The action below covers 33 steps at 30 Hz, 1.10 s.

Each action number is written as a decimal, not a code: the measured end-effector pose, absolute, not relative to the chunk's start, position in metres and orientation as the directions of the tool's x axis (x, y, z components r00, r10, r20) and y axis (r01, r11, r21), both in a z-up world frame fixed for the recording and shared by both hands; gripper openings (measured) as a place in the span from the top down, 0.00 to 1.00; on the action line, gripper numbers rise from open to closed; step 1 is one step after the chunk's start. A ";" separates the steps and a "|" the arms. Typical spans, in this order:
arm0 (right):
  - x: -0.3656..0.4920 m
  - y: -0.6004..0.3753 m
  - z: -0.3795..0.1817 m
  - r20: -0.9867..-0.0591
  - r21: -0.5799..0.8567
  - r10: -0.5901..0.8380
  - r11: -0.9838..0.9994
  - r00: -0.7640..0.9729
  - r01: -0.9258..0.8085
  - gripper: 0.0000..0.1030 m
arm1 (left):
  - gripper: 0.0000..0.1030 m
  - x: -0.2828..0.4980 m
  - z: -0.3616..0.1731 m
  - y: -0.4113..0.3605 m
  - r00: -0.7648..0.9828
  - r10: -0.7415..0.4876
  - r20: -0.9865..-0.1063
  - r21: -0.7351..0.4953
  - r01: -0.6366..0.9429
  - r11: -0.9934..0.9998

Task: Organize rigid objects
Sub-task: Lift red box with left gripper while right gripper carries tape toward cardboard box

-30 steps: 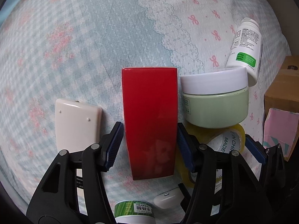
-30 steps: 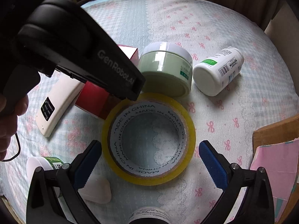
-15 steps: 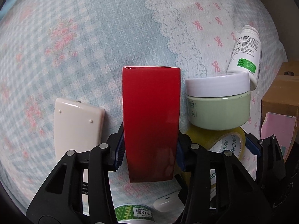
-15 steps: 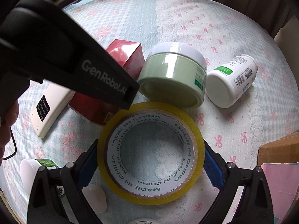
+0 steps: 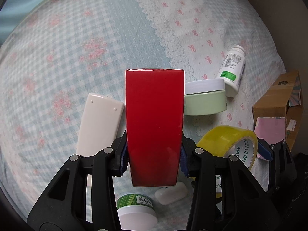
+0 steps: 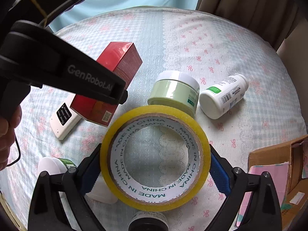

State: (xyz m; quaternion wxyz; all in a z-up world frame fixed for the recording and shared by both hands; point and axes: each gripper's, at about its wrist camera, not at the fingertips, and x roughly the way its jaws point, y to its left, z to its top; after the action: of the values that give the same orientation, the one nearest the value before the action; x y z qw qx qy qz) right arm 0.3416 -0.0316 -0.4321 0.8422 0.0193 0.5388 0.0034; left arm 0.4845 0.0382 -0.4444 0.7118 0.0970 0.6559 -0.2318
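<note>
My left gripper (image 5: 154,162) is shut on a glossy red box (image 5: 154,123) and holds it lifted above the bed; the red box (image 6: 119,63) also shows tilted in the right wrist view under the left gripper's black body (image 6: 57,67). My right gripper (image 6: 154,171) is shut on a yellow tape roll (image 6: 123,181), held off the cloth; the roll (image 5: 225,142) shows at the right of the left wrist view.
On the checked cloth lie a white remote (image 5: 100,123), a green jar with white lid (image 6: 173,90), a white pill bottle (image 6: 225,96) on its side, a small green-labelled tub (image 5: 136,207) and a white earbud case (image 5: 171,192). A cardboard box (image 6: 279,165) stands at the right.
Both grippers closed from open: the left onto the red box, the right onto the tape roll. Both objects have since risen off the cloth.
</note>
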 end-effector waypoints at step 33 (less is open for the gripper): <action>0.201 -0.201 -0.182 -0.791 0.164 0.017 0.969 0.612 0.186 0.06 | 0.63 0.278 -0.179 -0.047 0.355 -0.412 -0.839 -0.187 0.523 0.832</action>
State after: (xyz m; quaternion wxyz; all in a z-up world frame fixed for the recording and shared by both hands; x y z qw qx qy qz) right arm 0.2007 -0.2012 -0.1817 0.8902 0.1156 0.4381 -0.0474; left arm 0.2782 -0.0473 -0.1789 0.8213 0.0566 0.4912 -0.2846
